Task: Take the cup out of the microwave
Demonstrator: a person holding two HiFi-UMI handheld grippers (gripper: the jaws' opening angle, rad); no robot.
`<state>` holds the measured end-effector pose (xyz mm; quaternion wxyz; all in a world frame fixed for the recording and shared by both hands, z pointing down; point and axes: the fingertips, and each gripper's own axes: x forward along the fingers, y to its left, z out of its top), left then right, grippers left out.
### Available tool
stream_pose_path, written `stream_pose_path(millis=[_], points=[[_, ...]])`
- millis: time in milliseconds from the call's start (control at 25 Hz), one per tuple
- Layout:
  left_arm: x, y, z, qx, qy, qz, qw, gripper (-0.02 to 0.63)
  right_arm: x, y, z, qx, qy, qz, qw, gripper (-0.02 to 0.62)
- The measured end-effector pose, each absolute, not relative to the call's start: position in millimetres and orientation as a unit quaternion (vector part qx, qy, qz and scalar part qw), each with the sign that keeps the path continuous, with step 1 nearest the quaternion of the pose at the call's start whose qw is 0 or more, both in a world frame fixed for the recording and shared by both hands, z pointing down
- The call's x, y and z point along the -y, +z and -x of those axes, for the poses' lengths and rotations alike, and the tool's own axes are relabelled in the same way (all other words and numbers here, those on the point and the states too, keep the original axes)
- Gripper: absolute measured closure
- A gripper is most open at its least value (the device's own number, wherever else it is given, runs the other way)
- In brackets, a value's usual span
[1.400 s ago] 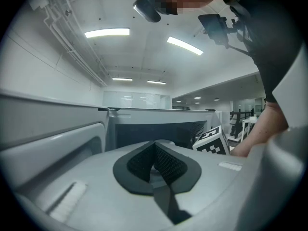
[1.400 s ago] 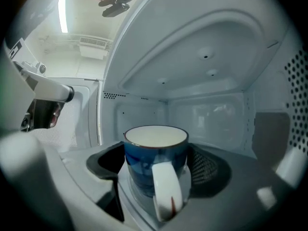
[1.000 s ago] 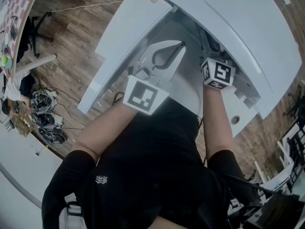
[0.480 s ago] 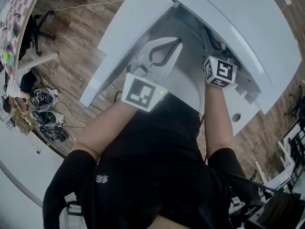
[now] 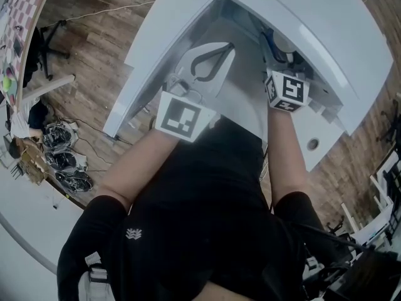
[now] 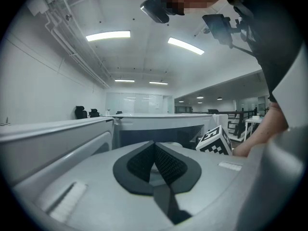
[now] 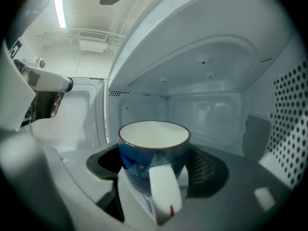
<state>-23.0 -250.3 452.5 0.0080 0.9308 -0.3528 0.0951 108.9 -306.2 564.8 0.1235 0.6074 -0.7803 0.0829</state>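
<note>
A blue cup (image 7: 153, 155) with a white inside and a white handle stands inside the white microwave cavity (image 7: 207, 105). Its handle faces the camera. My right gripper (image 7: 154, 165) is reached into the microwave and is shut on the cup, a dark pad against each side. In the head view only its marker cube shows on the right gripper (image 5: 287, 91), and the cup is hidden. My left gripper (image 5: 224, 47) hovers outside to the left, shut and holding nothing. In the left gripper view, the left gripper (image 6: 155, 146) points out into the room.
The open microwave door (image 7: 72, 112) stands to the left of the cavity. The white microwave top (image 5: 326, 30) fills the head view's upper right. Wooden floor with cables and gear (image 5: 62, 162) lies at the left. White office desks (image 6: 159, 124) stand beyond the left gripper.
The head view has drifted a little; both grippers stay nearly where they were, the left one slightly higher in the picture. The right gripper remains inside the microwave.
</note>
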Motion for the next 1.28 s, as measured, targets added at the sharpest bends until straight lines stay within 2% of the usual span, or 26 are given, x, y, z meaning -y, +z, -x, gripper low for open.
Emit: stream_pose_path(millis=[800,1280], points=[[222,429,26,0.324,0.071,-0.943,0.009,0.603,243,532,-93,0.772,0.084,-0.617,0.128,0.204],[220,395,-4,0.310,0.062,-0.949,-0.007,0.604,191,477,-112,0.783,0.101,-0.602,0.121,0.204]])
